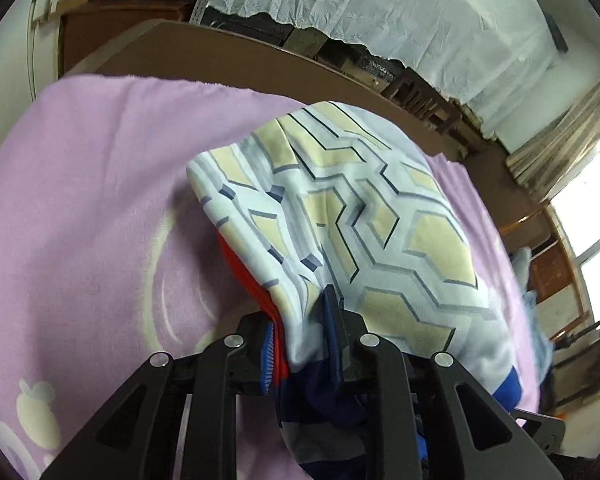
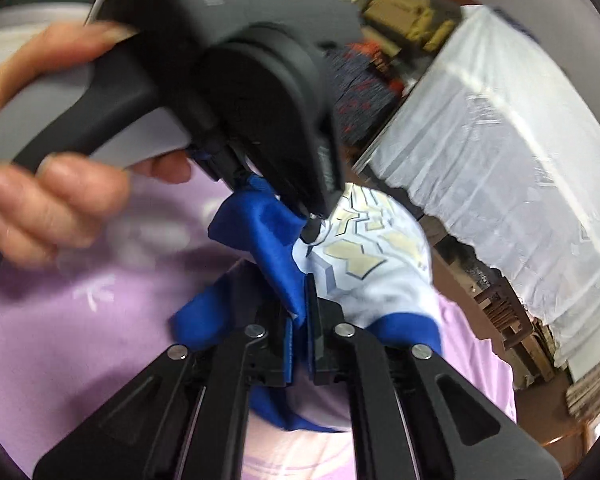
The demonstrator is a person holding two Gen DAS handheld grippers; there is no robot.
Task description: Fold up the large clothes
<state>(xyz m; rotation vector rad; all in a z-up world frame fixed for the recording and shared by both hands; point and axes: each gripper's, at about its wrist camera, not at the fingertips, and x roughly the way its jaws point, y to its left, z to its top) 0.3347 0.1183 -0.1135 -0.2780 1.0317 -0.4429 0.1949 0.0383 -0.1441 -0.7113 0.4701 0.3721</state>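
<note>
Folding is mid-carry, we judge: our left gripper (image 1: 306,336) is clamped on the patterned garment (image 1: 340,208), lifted over the lilac blanket (image 1: 80,184), and our right gripper (image 2: 298,320) pinches its blue hem (image 2: 260,232) just beside. Next we must lay both held edges down together, squarely. Only the left view shows a red lining (image 1: 244,268); only the right shows the hand (image 2: 52,208) working the left tool.

Your left gripper (image 1: 306,344) sits at the bottom centre of its frame, a garment (image 1: 340,208) spreading from it up to the centre over a blanket (image 1: 80,200), while in the right wrist view your right gripper (image 2: 298,334) sits low centre, below your left hand (image 2: 40,200) at upper left.
</note>
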